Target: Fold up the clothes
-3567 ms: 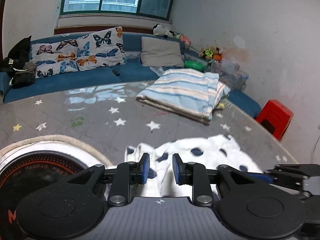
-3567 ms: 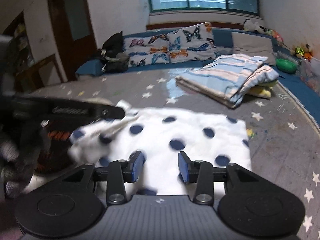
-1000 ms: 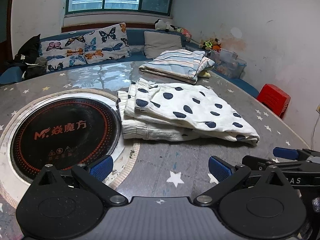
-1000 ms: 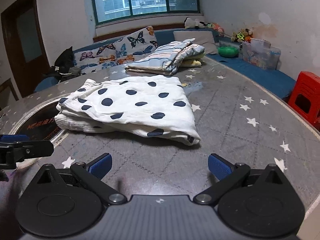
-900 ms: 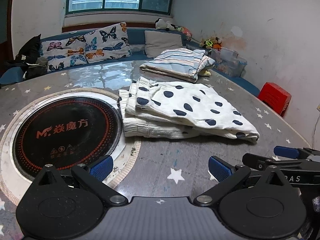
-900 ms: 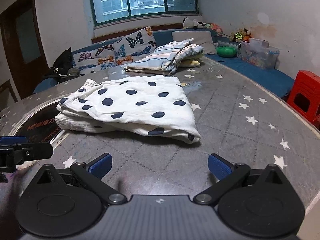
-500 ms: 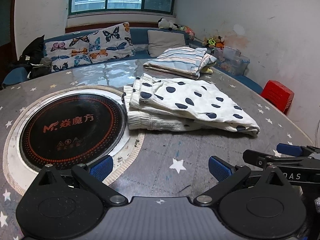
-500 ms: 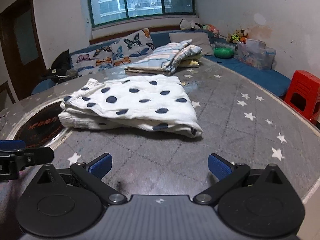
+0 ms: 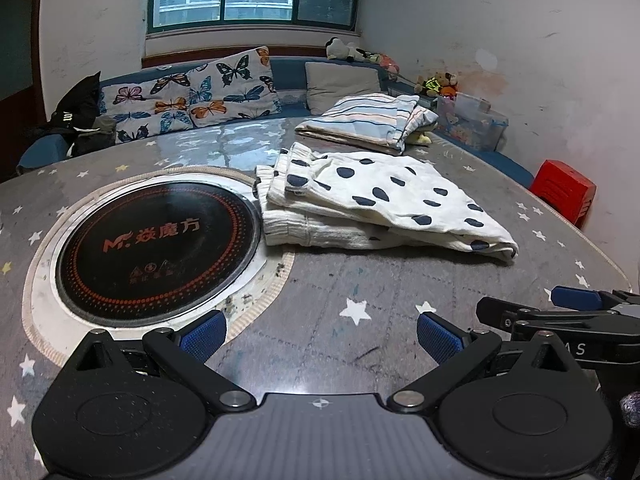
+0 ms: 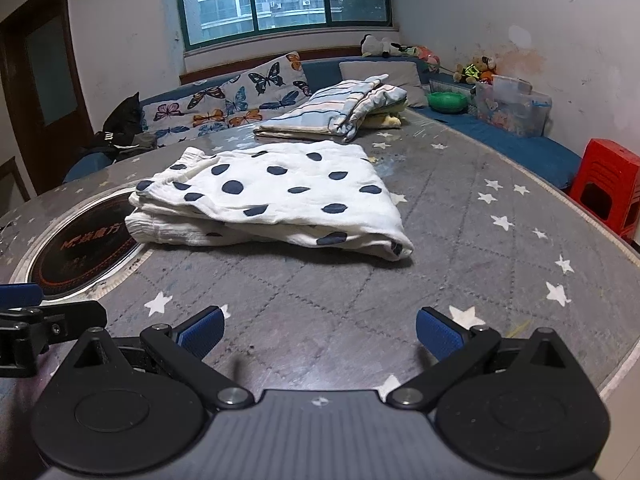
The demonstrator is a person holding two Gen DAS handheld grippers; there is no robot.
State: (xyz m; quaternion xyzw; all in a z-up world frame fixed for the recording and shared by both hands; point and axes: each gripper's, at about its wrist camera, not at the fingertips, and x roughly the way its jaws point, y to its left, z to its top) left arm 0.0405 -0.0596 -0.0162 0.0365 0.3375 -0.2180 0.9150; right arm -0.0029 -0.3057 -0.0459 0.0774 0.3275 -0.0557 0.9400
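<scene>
A white garment with dark blue dots (image 9: 380,208) (image 10: 272,196) lies folded on the grey star-patterned table (image 9: 340,292) (image 10: 460,248), just right of the round black cooktop (image 9: 156,240) (image 10: 88,248). My left gripper (image 9: 320,334) is wide open near the table's front edge, well short of the garment, with nothing between its fingers. My right gripper (image 10: 318,332) is wide open too and holds nothing. It shows at the right edge of the left wrist view, and the left gripper shows at the left edge of the right wrist view.
A folded striped blanket (image 9: 368,120) (image 10: 336,112) lies at the table's far side. Behind it runs a blue sofa with butterfly cushions (image 9: 192,96) (image 10: 240,96). A red stool (image 9: 564,192) (image 10: 608,184) stands right of the table. Clear bins and toys (image 10: 512,108) sit on the sofa's right end.
Both grippers have let go of the dotted garment, opened wide and drawn back toward the table's front edge. Over the last second they kept backing away slightly; the garment lies still.
</scene>
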